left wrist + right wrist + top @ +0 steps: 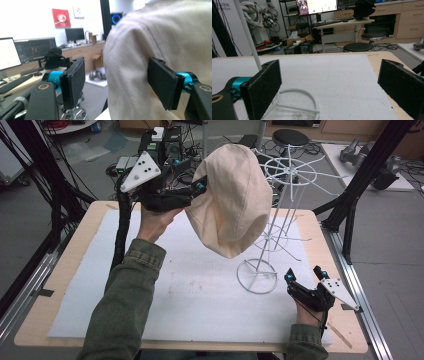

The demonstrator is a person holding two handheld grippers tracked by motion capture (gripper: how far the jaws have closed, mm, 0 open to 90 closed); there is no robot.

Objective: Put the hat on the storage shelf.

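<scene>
Step in hand, as judged: hanging the cream cloth cap (231, 200) on the white wire stand (280, 215); this looks like the release phase. The cap drapes over the stand's upper spokes, above the table centre toward 1 o'clock, its lower edge hanging clear of the white mat (190, 295).

Left gripper (199, 186): raised at the cap's 9 o'clock edge. In the left gripper view the pads (75, 80) stand wide, with a fold of the cap (160, 50) between them; the left pad is clearly off the cloth, while the right pad lies against or just beside it, contact not certain. Read as letting go, not gripping.

Right gripper (304, 276): low on the mat at 4 o'clock, just beside the stand's ring base (256, 276). Jaws spread wide with nothing between them; in the right gripper view the ring base (297, 100) curves past the left pad and the pole (247, 32) rises behind it.

Next move, as judged: draw the left gripper back toward 9 o'clock without dragging cloth along; the right could brace the base if the stand tips.

Obstacles: thin wire arms (300, 240) project from the stand below the cap and could snag cloth or a jaw. Black frame posts (370, 170) flank the table at 2 o'clock, well apart from the work.
</scene>
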